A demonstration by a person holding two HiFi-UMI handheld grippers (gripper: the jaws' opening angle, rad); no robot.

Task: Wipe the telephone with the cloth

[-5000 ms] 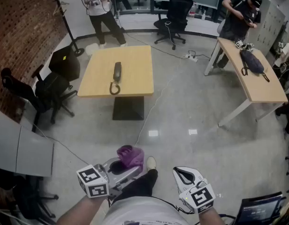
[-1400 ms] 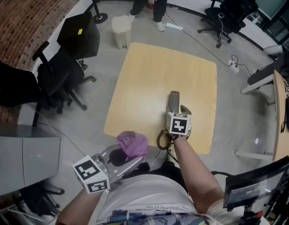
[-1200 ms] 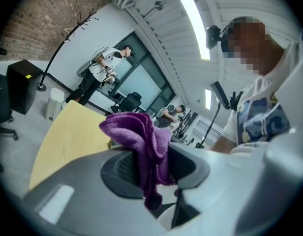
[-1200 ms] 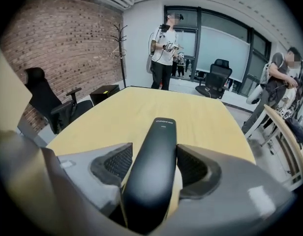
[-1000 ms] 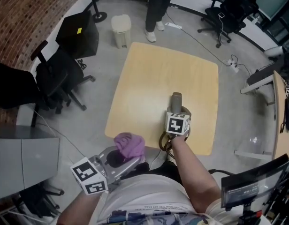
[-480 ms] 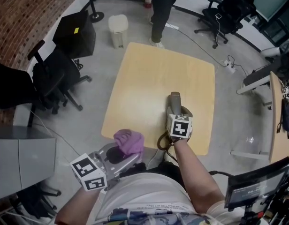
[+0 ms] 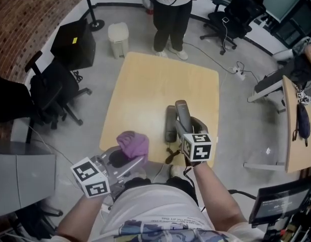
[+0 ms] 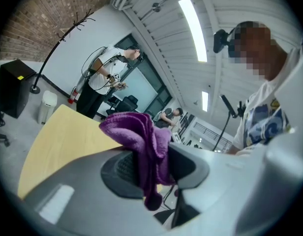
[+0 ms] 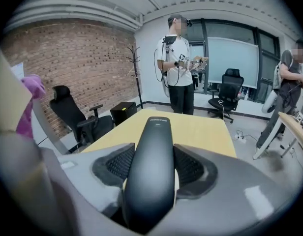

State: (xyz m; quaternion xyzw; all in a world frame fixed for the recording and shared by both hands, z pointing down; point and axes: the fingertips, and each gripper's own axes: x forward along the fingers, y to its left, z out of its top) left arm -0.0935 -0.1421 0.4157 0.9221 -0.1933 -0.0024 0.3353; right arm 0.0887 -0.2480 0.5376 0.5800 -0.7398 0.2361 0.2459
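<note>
My right gripper (image 7: 185, 126) is shut on the black telephone handset (image 7: 181, 114) and holds it above the near right part of the wooden table (image 7: 145, 84). In the right gripper view the handset (image 9: 152, 161) fills the gap between both pads and points away over the table (image 9: 203, 127). A dark narrow telephone base (image 7: 169, 124) lies on the table just left of the handset. The coiled cord (image 7: 170, 156) hangs at the near edge. My left gripper (image 7: 126, 158) sits low at the near left, shut on the purple cloth (image 7: 133, 142), which bunches up above the jaws (image 8: 141, 141).
A person (image 7: 168, 6) stands at the table's far edge. A white bin (image 7: 117, 34) and a black box (image 7: 72, 44) stand at the far left, black office chairs (image 7: 49, 89) on the left. A second table (image 7: 297, 120) is at the right. A cable (image 7: 235, 70) crosses the floor.
The right gripper has raised the handset and drawn it nearer, so the base now shows beside it. A person has walked up to the table's far edge. The left gripper still holds the cloth.
</note>
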